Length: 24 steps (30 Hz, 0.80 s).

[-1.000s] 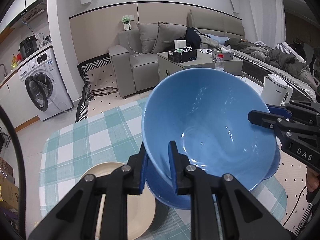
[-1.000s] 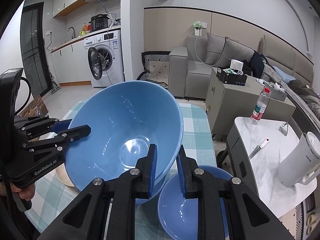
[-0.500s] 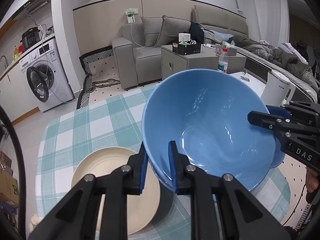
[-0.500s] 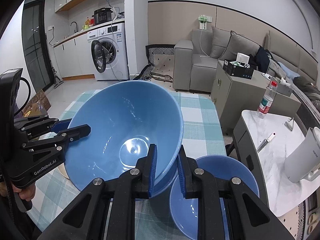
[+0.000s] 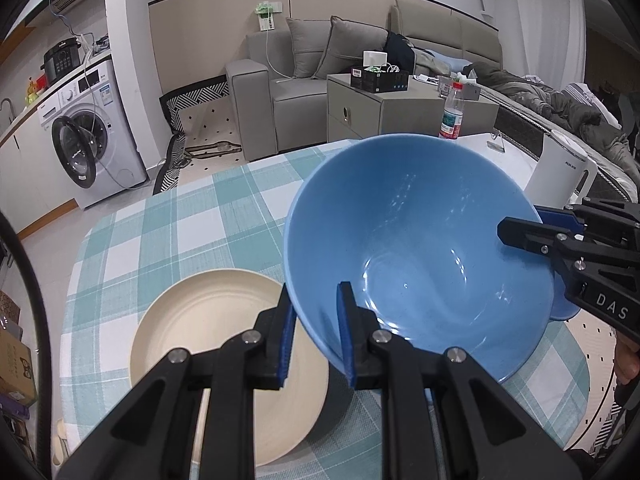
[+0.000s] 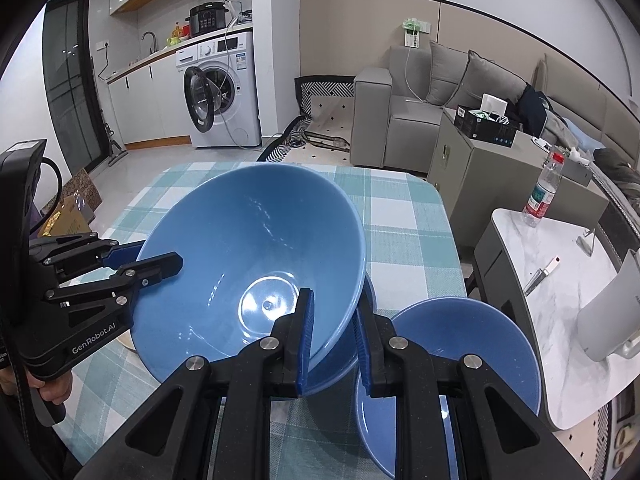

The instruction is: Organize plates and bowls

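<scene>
Two grippers pinch one large glossy blue ceramic bowl between them, on opposite sides of its rim. The left gripper has its blue-padded fingers clamped over the near wall in its own view, one inside, one outside; the right gripper bites the opposite rim the same way. The bowl hangs tilted, above the table covered in a teal-and-white checked cloth.

Just under it in the right wrist view sits what looks like a second blue bowl, only its edge showing, so I judge the step is nesting one into the other. Beside that, toward the table's right edge, rests a smaller blue bowl. A round cream plate lies toward the near left corner, partly under the left gripper.

To do it well, I'd level the rim first, both hands lowering together, centre it over the lower bowl, and let go only once it is seated. Glazed walls look slippery, so an uneven release could make it slide or clack.
</scene>
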Each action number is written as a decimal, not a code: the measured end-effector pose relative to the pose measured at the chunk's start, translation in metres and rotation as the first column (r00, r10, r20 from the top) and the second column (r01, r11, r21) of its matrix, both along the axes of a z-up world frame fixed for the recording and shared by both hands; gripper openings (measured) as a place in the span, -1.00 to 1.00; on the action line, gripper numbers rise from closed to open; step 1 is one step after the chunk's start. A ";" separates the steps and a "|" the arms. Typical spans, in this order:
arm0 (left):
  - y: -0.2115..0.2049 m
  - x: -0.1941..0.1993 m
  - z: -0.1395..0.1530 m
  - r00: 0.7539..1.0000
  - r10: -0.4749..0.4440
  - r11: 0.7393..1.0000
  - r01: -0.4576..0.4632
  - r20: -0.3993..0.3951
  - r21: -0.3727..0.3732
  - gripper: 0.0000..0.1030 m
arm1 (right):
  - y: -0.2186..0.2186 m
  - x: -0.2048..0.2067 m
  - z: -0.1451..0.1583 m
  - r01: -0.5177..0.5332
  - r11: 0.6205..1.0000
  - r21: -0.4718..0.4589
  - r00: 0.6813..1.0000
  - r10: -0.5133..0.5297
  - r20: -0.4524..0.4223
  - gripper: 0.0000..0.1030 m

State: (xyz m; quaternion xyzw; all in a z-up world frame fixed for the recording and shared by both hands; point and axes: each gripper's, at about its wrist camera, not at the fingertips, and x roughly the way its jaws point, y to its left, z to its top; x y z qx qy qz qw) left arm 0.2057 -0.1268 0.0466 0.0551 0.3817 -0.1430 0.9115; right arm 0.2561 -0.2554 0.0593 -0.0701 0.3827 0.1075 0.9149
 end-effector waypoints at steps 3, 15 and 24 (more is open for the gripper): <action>-0.001 0.002 -0.003 1.000 -0.001 1.000 0.001 -0.008 -0.001 -0.66 | 0.000 0.003 -0.004 0.001 1.000 -0.006 1.000 -0.001 -0.006 -0.63; -0.004 0.009 -0.018 0.999 -0.008 1.000 0.008 -0.041 0.010 -0.66 | 0.001 0.011 -0.023 0.009 0.999 -0.043 1.000 -0.010 -0.027 -0.62; -0.005 0.013 -0.029 0.998 -0.008 1.000 0.009 -0.065 0.019 -0.66 | 0.009 0.010 -0.038 0.009 0.991 -0.137 1.000 -0.010 -0.007 -0.62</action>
